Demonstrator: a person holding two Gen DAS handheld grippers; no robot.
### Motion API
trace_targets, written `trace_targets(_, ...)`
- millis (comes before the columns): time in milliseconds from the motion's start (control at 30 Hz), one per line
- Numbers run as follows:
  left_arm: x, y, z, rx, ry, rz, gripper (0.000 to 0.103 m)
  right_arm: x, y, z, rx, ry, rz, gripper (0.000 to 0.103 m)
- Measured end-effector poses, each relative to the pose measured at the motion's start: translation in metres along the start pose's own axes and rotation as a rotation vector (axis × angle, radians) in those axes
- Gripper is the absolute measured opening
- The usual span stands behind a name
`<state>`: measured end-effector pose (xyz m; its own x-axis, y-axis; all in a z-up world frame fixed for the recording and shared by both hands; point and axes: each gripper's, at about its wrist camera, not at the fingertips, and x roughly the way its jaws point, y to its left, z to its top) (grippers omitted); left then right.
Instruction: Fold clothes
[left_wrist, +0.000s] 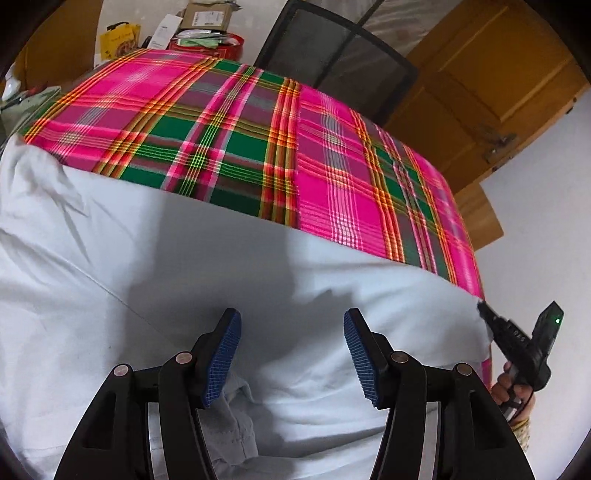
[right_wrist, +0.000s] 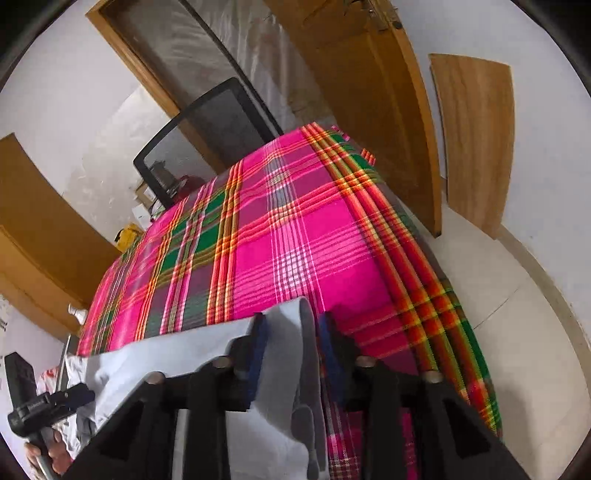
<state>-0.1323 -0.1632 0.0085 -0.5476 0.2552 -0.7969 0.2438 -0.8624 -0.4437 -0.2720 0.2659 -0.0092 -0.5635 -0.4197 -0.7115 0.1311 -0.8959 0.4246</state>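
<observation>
White garment (left_wrist: 207, 258) lies spread on my near side of the plaid-covered table (left_wrist: 332, 177), under my left tongs (left_wrist: 292, 354), which hang released above it, blue pads apart. My right tongs (right_wrist: 291, 350) are clenched on its corner at the table's right edge; mesh chair (left_wrist: 332, 55) stands beyond.

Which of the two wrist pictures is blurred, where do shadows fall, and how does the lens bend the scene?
Left wrist view: sharp; a soft grey shadow lies on the white garment ahead of the left gripper; the plaid cloth bulges like a dome. Right wrist view: the right gripper and the white fabric look smeared; the door curves; dark corners ring both pictures.
</observation>
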Motion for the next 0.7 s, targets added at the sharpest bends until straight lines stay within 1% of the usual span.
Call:
trace_targets(33, 0.0, 0.001, 0.0, -0.004, -0.002, -0.003, 0.061, -0.001, 0.0, -0.001, -0.005, -0.01, -0.006, 0.004)
trace_targets(67, 0.0, 0.001, 0.0, -0.008, -0.003, -0.005, 0.061, -0.005, -0.002, -0.002, -0.003, -0.033, -0.025, 0.001)
trace_targets(100, -0.001, 0.002, 0.0, -0.011, -0.005, -0.008, 0.061, -0.01, -0.004, -0.002, 0.009, -0.06, -0.046, 0.001)
trace_targets(133, -0.001, 0.002, -0.001, -0.009, -0.009, -0.011, 0.061, -0.012, -0.007, -0.001, 0.02, -0.072, -0.049, 0.001)
trace_targets(200, -0.001, 0.002, -0.004, 0.004, -0.02, -0.011, 0.061, -0.014, -0.012, 0.0, 0.043, -0.074, -0.026, 0.001)
trace_targets(267, 0.0, -0.001, -0.007, 0.025, -0.029, 0.002, 0.061, -0.014, -0.01, -0.001, 0.031, -0.064, -0.012, 0.002)
trace_targets(367, 0.0, -0.004, -0.007, 0.036, -0.031, 0.014, 0.062, -0.021, -0.004, -0.001, 0.017, -0.075, 0.004, 0.004)
trace_targets(400, 0.0, -0.003, -0.007, 0.032, -0.032, 0.013, 0.063, -0.024, -0.003, -0.001, 0.015, -0.076, 0.006, 0.007)
trace_targets(467, 0.0, -0.002, -0.007, 0.027, -0.033, 0.001, 0.065, -0.031, -0.001, -0.002, 0.011, -0.08, 0.013, 0.019)
trace_targets(500, 0.0, -0.001, -0.007, 0.026, -0.034, -0.002, 0.066, -0.035, 0.0, -0.004, 0.003, -0.081, 0.012, 0.02)
trace_targets(567, 0.0, -0.002, -0.007, 0.032, -0.035, -0.003, 0.067, -0.038, 0.004, -0.009, -0.024, -0.078, -0.004, 0.027)
trace_targets(633, 0.001, -0.004, -0.007, 0.035, -0.037, -0.001, 0.068, -0.036, 0.009, -0.017, -0.06, -0.048, -0.028, 0.03)
trace_targets(700, 0.001, -0.004, -0.007, 0.04, -0.035, 0.001, 0.068, -0.034, 0.01, -0.028, -0.063, -0.003, -0.055, 0.03)
